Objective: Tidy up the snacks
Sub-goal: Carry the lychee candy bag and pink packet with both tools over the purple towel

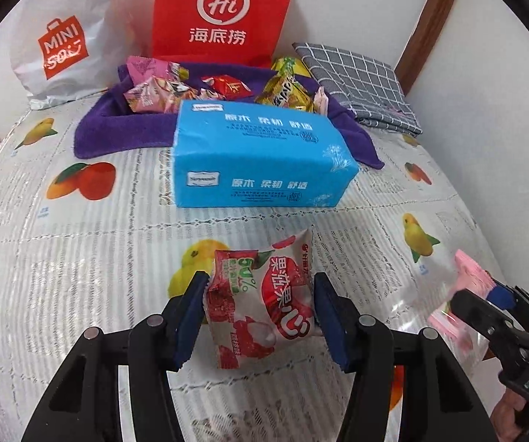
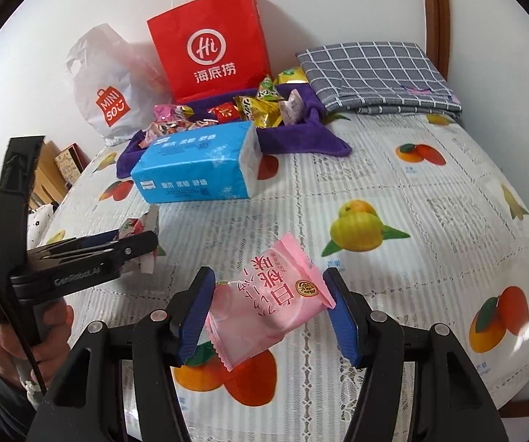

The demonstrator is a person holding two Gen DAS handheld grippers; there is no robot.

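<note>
I had the left gripper [image 1: 260, 307] closed on a red-and-white lychee jelly sachet [image 1: 260, 302], pads pinching its side edges, and the right gripper [image 2: 268, 311] closed likewise on a pale pink peach-flavour candy sachet [image 2: 264, 305]; both packs looked lifted off the fruit-print plastic tablecloth [image 2: 430, 221], tho I couldn't be fully sure. The purple folded towel [image 1: 124, 129] w/ the pile of mixed wrapped snacks [image 1: 153, 90] lay well ahead of both grippers, beyond the blue soft-pack tissue brick [image 1: 260, 154]. My read: next step was carrying both fwd to that pile. To do it well I'd have kept grip light (soft wrappers crumple, slip), cleared the tissue pack by going over or round it, and kept the 2 tools apart. Red sachet's long axis ran roughly along the fingers, top seal fwd; the pink one sat diagonal, one corner fwd.
</note>
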